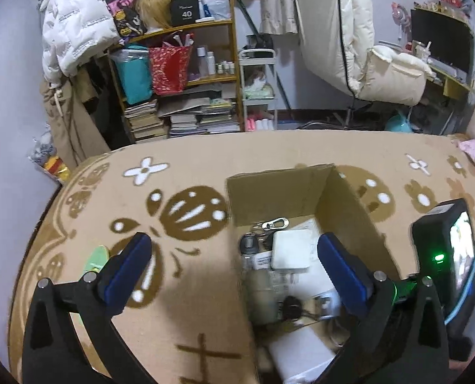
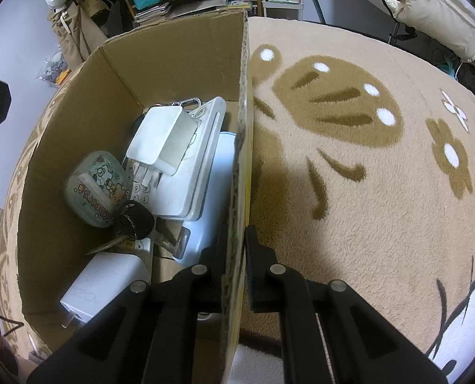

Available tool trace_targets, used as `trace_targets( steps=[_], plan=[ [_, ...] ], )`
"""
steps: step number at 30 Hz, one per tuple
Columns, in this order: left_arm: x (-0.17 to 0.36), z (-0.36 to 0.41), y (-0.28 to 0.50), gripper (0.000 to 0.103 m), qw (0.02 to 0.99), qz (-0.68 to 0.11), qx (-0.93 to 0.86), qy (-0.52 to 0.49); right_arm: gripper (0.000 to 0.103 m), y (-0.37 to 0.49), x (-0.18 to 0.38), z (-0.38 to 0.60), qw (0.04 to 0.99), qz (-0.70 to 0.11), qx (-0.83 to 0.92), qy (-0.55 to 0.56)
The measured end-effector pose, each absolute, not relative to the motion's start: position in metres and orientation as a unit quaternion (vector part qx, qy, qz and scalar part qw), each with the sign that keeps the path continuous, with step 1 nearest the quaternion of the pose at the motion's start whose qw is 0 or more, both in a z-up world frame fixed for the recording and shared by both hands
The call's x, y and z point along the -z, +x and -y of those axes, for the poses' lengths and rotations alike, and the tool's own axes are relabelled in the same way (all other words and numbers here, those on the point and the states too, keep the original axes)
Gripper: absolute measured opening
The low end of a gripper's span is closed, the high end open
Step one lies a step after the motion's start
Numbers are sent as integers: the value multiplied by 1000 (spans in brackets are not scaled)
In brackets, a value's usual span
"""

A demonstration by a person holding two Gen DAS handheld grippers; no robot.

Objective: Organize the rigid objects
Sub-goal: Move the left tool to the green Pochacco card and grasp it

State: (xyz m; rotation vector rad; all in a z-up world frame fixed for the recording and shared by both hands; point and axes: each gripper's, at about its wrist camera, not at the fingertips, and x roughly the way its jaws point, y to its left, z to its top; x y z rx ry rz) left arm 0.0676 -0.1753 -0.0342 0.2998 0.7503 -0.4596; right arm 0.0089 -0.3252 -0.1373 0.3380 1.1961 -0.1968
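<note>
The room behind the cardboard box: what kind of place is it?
Probably a bedroom at home: a crowded bookshelf, coats hanging up, and a desk with a monitor.

A black box [image 1: 184, 11] on the shelf reads "40"; a green case [image 2: 93, 188] reads "Cheers".

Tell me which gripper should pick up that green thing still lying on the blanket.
Left, likely. The left gripper is open and empty, and the green object lies just beside its left finger. The right gripper is shut on the cardboard box wall.
</note>
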Motion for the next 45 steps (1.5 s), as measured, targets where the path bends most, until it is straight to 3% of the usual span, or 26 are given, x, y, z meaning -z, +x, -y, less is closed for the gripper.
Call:
trace_targets(
  steps=[16, 39, 45],
  plan=[
    [84, 79, 139, 102, 895, -418, 84, 129, 11, 9, 139, 329, 808, -559, 85, 166],
    [161, 9, 189, 102, 863, -500, -6, 68, 11, 8, 139, 330, 809, -559, 82, 163],
    [173, -2, 193, 97, 859, -510, -16, 50, 11, 8, 139, 330, 809, -559, 82, 163]
  ],
)
